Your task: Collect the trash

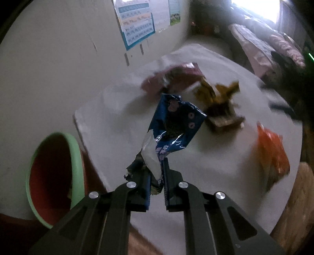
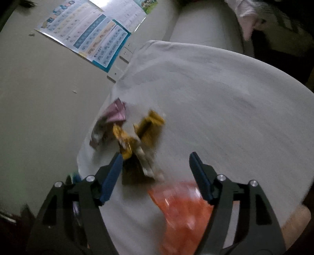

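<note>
Your left gripper (image 1: 157, 176) fingers pinch the blue wrapper (image 1: 173, 121), bin (image 1: 75, 157) just left of them. Your right gripper (image 2: 155, 176) fingers stand wide and empty; orange bag (image 2: 182, 211), yellow wrappers (image 2: 145, 129), and pink wrapper (image 2: 115, 113) remain on the bench (image 2: 235, 102) ahead.

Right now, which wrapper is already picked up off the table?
The blue wrapper: the left gripper pinches it in the air. The pink, yellow and orange ones lie on the table.

A pale wall (image 1: 58, 58) carries a blue-bordered chart (image 2: 92, 37) with rows of print. A white cloth covers the desk (image 2: 215, 98), whose wooden edge (image 1: 294, 206) shows at one corner. Bright daylight comes through a window (image 1: 255, 9) above heaped patterned bedding (image 1: 274, 45).
</note>
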Motion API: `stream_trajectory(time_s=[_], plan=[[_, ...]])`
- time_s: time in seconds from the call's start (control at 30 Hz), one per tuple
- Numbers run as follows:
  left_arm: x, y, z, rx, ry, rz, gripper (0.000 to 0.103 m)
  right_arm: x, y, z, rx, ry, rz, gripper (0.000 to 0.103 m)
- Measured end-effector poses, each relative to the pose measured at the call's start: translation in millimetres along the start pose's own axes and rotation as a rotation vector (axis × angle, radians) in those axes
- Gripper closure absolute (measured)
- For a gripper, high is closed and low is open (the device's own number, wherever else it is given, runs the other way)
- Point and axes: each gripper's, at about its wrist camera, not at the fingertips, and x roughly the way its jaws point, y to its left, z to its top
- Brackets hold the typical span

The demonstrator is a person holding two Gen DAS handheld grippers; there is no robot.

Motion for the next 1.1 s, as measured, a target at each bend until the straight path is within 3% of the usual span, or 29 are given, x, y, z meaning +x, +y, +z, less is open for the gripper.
stream_trajectory(time_s=[0.23, 0.33, 0.4, 0.53, 0.77, 0.87, 0.9, 0.93, 1.0, 1.07, 1.1], plan=[[-2, 5, -17, -0.011, 0.01, -0.021, 0.092, 62, 20, 25, 0.002, 0.053, -0.105, 0.035], [-1, 8, -18, -0.038, 0.013, -0.03, 0.088, 80, 21, 30, 0.005, 0.089, -0.126, 0.049], [0, 10, -20, -0.049, 0.013, -0.031, 0.082, 86, 22, 32, -0.001, 0.103, -0.119, 0.053], [0, 11, -23, -0.052, 0.012, -0.038, 0.072, 75, 25, 32, -0.027, 0.072, -0.091, 0.069], [5, 11, -21, -0.065, 0.004, -0.067, 0.062, 18, 31, 7, -0.142, 0.008, -0.014, 0.07], [15, 7, -22, -0.061, 0.016, -0.065, 0.062, -12, 30, -17, -0.193, -0.031, -0.01, 0.071], [19, 6, -23, -0.064, 0.028, -0.066, 0.062, -19, 30, -24, -0.199, -0.034, -0.003, 0.072], [22, 6, -23, -0.069, 0.035, -0.072, 0.063, -23, 31, -31, -0.204, -0.033, 0.004, 0.081], [28, 6, -23, -0.079, 0.05, -0.078, 0.064, -33, 32, -45, -0.208, -0.035, 0.01, 0.082], [35, 8, -23, -0.088, 0.065, -0.075, 0.088, -42, 32, -57, -0.214, -0.046, 0.005, 0.082], [36, 9, -23, -0.097, 0.073, -0.077, 0.092, -44, 32, -60, -0.218, -0.048, 0.003, 0.082]])
